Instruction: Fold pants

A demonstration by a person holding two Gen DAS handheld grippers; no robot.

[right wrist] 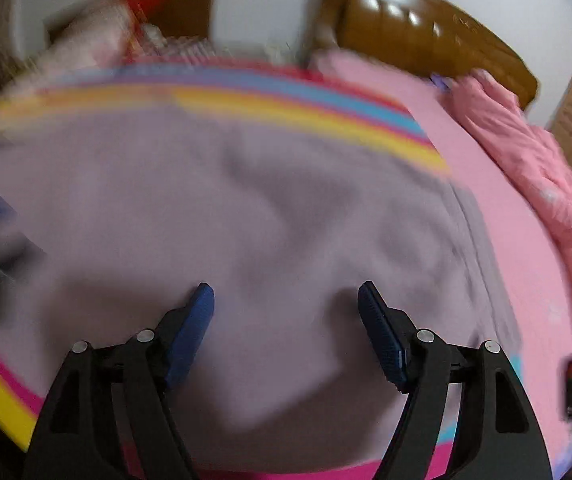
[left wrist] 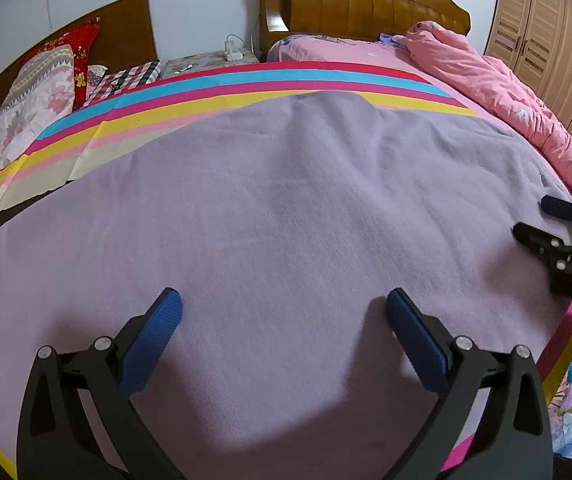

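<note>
Beneath my left gripper (left wrist: 284,302) and right gripper (right wrist: 286,300), both spread and empty, the lilac pants (left wrist: 286,200) lie flat on the bed (left wrist: 406,64); further folds look unfinished.

Even indoor light; right view motion-blurred.

Flat lilac fleece pants (left wrist: 286,200) spread over rainbow-striped bedsheet (left wrist: 126,120), left gripper (left wrist: 284,312) blue pads apart above them, right gripper (left wrist: 534,220) at edge
</note>
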